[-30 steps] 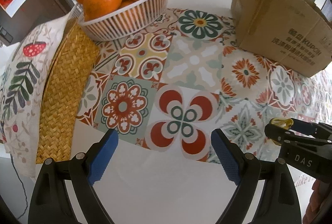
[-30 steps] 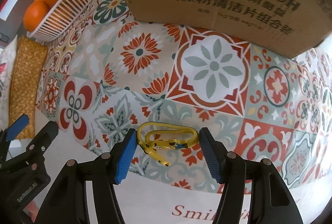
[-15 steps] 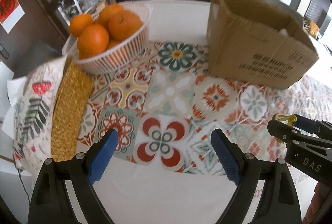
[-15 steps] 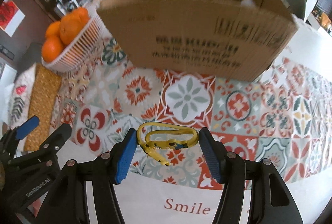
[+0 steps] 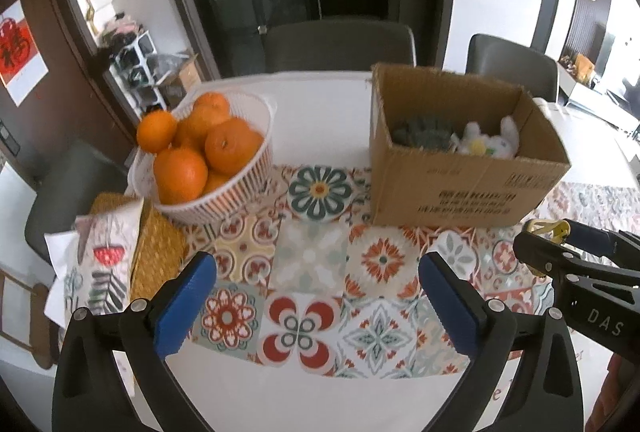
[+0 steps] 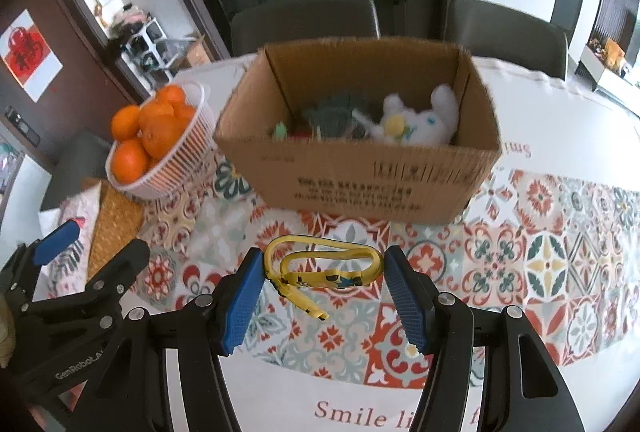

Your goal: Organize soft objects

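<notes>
**Editor:** Dining room, dark glass cabinet and grey chairs behind; what sits on the desk [image 6: 560,100]?

**Captioner:** On the patterned tile-print cloth [image 6: 540,252], a cardboard box [image 6: 360,172] stands toward the desk's far edge. A white basket of oranges [image 6: 160,152] is near its left side, and a woven mat [image 5: 156,256] lies at the left edge.

**Editor:** And the grippers?

**Captioner:** The right gripper [image 6: 324,276] holds a yellow strap [image 6: 320,268] between its blue pads, clamped by its two ends, above the cloth and short of the box. The left gripper [image 5: 316,304] has just been opening; its jaws stand wide with nothing between them.

**Editor:** How does the strap look?

**Captioner:** It is a thin, flat band coiled in loose loops, with a printed stretch along its lower run and one tail hanging free below. It looks limp and likely to sag.

**Editor:** The step in hand?

**Captioner:** It reads as carrying the strap to the box, which already holds a white plush toy [image 6: 416,124] and a dark green soft item [image 6: 336,112]. To do it well, the grip should hold firm until the strap is over the box's open top, and the dangling tail should clear the near wall. Only then should the jaws open. The empty left gripper is best kept out of the way.
</notes>
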Motion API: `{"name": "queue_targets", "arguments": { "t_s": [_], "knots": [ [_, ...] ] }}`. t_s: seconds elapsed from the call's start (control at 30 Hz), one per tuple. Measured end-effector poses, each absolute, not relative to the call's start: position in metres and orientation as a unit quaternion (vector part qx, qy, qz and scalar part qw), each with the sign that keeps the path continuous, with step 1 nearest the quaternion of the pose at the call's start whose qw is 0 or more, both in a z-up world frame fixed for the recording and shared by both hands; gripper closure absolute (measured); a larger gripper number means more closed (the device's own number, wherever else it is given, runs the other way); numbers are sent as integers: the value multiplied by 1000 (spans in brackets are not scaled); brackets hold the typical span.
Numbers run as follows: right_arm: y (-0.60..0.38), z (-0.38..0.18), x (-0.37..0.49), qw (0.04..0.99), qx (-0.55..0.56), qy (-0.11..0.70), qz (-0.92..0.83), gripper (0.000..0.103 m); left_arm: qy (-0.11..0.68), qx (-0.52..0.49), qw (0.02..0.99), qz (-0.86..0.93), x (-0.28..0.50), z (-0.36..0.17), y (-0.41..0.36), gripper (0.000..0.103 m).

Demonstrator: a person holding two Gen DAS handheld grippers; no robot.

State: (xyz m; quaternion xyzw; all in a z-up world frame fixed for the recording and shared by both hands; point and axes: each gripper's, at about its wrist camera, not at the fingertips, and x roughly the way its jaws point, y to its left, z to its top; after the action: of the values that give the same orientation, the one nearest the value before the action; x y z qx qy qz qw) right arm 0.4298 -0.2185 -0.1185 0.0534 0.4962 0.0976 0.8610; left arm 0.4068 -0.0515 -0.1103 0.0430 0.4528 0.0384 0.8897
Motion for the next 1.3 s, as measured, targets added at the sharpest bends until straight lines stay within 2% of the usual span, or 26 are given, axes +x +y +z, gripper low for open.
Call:
{"name": "queue_targets", "arguments": {
  "t_s": [0.57,1.3],
  "knots": [
    [-235,-70,464,891,59,441,89,41,403,53,914,11,443,-64,-70,0],
    [-245,-75,519,896,49,438,53,37,398,46,916,19,494,-66,-75,0]
  ]
}}
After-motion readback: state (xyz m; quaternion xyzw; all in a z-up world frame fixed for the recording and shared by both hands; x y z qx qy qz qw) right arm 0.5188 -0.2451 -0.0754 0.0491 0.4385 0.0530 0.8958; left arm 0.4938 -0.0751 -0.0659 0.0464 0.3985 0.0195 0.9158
